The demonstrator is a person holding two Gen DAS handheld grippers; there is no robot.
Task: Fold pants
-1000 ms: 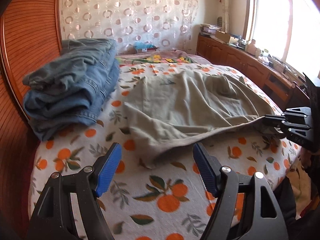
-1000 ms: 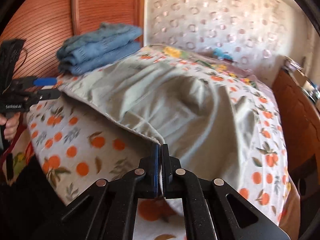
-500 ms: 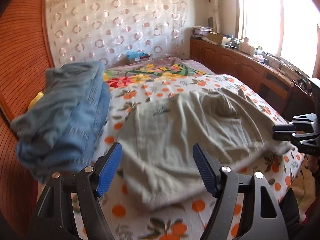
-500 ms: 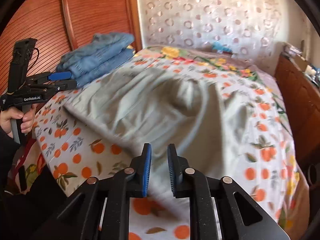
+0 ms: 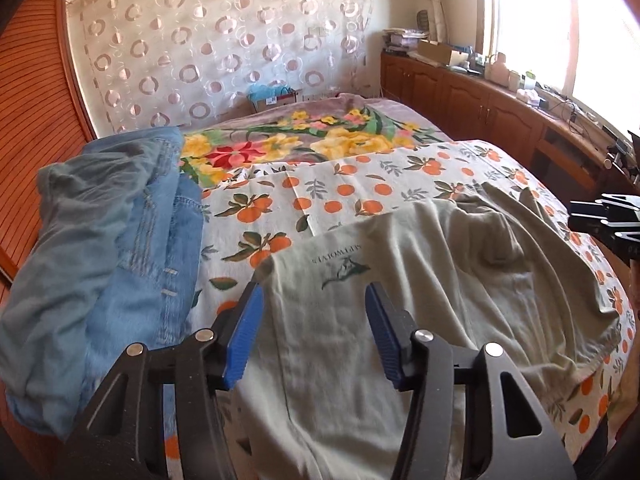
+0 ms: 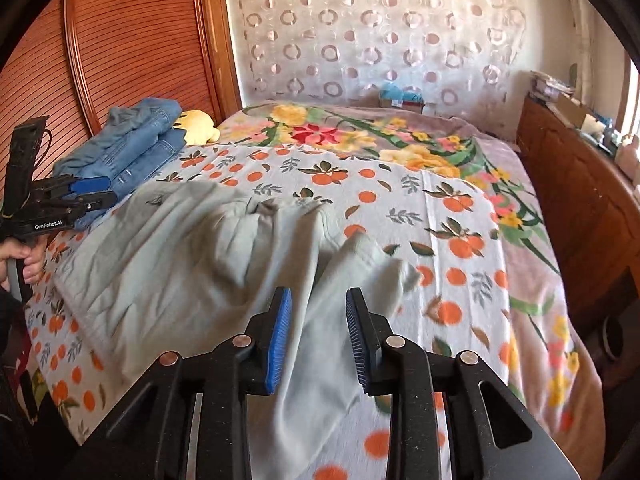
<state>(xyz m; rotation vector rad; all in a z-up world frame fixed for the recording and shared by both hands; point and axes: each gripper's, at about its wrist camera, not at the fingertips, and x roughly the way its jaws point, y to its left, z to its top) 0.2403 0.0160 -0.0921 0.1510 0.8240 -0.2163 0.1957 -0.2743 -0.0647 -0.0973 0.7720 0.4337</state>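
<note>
We see the pale green pants [image 5: 400, 280] spread rumpled across the orange-print sheet [image 5: 360, 188] on the bed, one edge lying near the bed's front edge and a printed logo facing up in the left wrist view. Our left tool [image 5: 314, 336] hangs over the pants close to that logo; its jaws have just been closing but stand apart, the blue pads [image 5: 244, 336] pressing on nothing, with cloth showing below the gap. Our right tool [image 6: 318, 332] is over another part of the pants; its jaws have just been opening, and it is released, fabric visible beneath the gap and neither pad touching it. A folded stack of blue jeans [image 5: 108, 248] sits on the bed beside the pants, next to the wooden headboard [image 6: 132, 48]. In the right wrist view a hand [image 6: 24, 260] grips the handle of the left tool at the picture's left edge.
</note>
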